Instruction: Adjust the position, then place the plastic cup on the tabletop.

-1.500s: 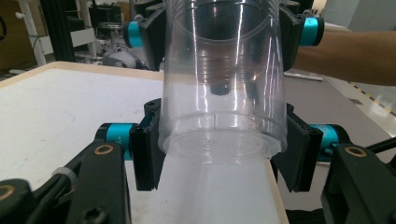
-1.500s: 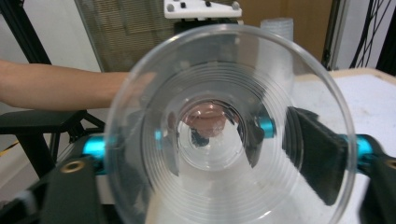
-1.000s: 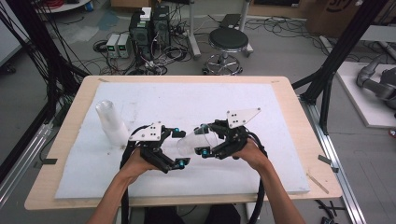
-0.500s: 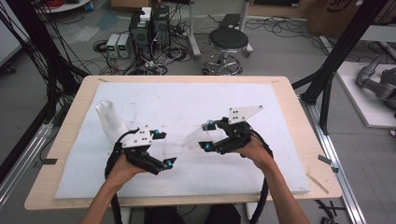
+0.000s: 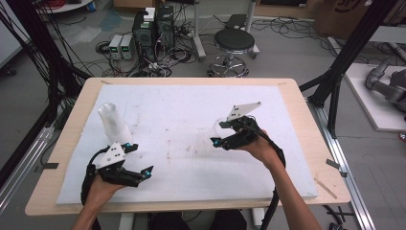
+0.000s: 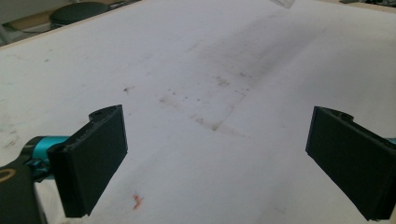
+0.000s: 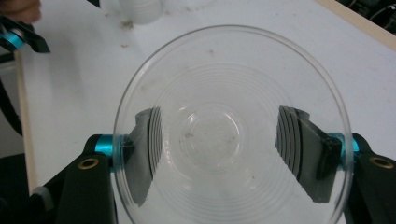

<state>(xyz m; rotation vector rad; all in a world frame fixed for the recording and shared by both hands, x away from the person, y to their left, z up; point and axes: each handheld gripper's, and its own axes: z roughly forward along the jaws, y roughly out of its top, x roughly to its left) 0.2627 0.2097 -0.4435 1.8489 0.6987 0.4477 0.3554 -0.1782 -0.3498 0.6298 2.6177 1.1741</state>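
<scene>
My right gripper [image 5: 221, 139] is shut on a clear plastic cup [image 5: 219, 127], held a little above the white board right of centre. In the right gripper view I look into the cup's mouth [image 7: 231, 126], and the two black jaws press on its lower wall from either side. My left gripper [image 5: 139, 159] is open and empty, low over the board near its front left corner. In the left gripper view its jaws [image 6: 215, 163] stand wide apart over bare, stained white board. A stack of clear cups [image 5: 112, 123] stands upside down just beyond the left gripper.
The white board [image 5: 191, 105] lies on a wooden table [image 5: 297, 100]. The cup stack [image 7: 140, 9] and the left gripper [image 7: 18, 35] show at the far edge of the right gripper view. A stool [image 5: 234, 43] and electronics [image 5: 153, 26] are on the floor beyond the table.
My left gripper has drawn away from the right one, going left and toward the table's front edge, with its jaws open. The right gripper has stayed about where it was with the cup.
</scene>
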